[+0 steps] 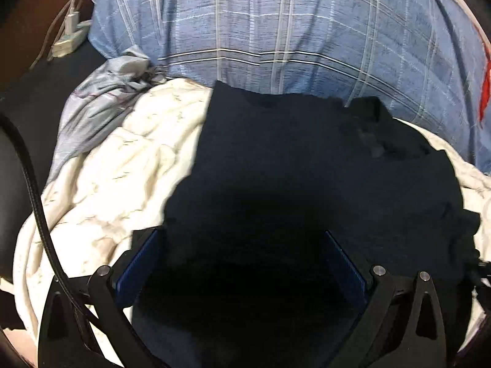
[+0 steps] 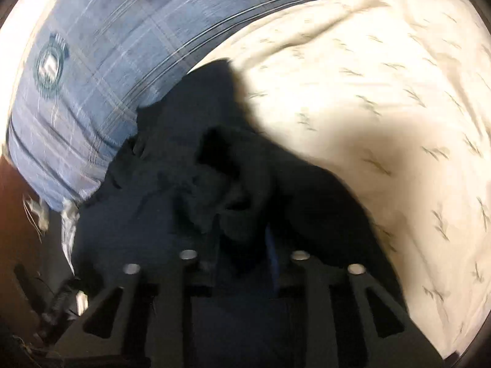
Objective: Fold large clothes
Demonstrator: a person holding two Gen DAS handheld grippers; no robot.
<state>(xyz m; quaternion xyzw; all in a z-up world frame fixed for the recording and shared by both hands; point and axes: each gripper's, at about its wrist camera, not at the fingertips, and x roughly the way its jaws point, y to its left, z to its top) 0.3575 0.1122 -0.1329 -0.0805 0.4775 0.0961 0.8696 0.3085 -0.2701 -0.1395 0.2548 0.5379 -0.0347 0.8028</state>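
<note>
**Dark garment spread on the bed, one gripper wide above it, the other bunched in its folds**

A large dark navy, almost black, cloth garment [image 1: 307,159] lies spread over a rumpled cream-white quilt with small grey-green sprigs [image 1: 122,165]. The quilt shows on both sides of it. Beyond its far edge sits a blue checked pillow with pale stripes and a round green emblem [image 1: 291,30]. A crumpled grey cloth [image 1: 104,98] lies at the pillow's near left corner, and a white power strip with a plug and cable [image 1: 69,38] rests on the dark surface to the left.

The left gripper [image 1: 242,260] points steeply down at the garment with its two blue-padded fingers [image 1: 141,263] set wide apart. Nothing is caught between them; only flat dark cloth shows in the gap. Whether the fingertips touch the fabric cannot be told. A black braided cable [image 1: 33,190] curves past on the left.

In the right wrist view, which is blurred, the right gripper [image 2: 242,245] stands with its jaws fairly narrow. A bunched, wrinkled fold of the same dark garment [image 2: 221,184] rises right in front of and between the fingers, and a strip of blue pad [image 2: 272,254] shows beside it. The dark cloth hides the fingertips, so whether the pads actually press on the fold cannot be told. The cream quilt [image 2: 383,107] fills the right side and the blue pillow [image 2: 92,61] the upper left.
</note>
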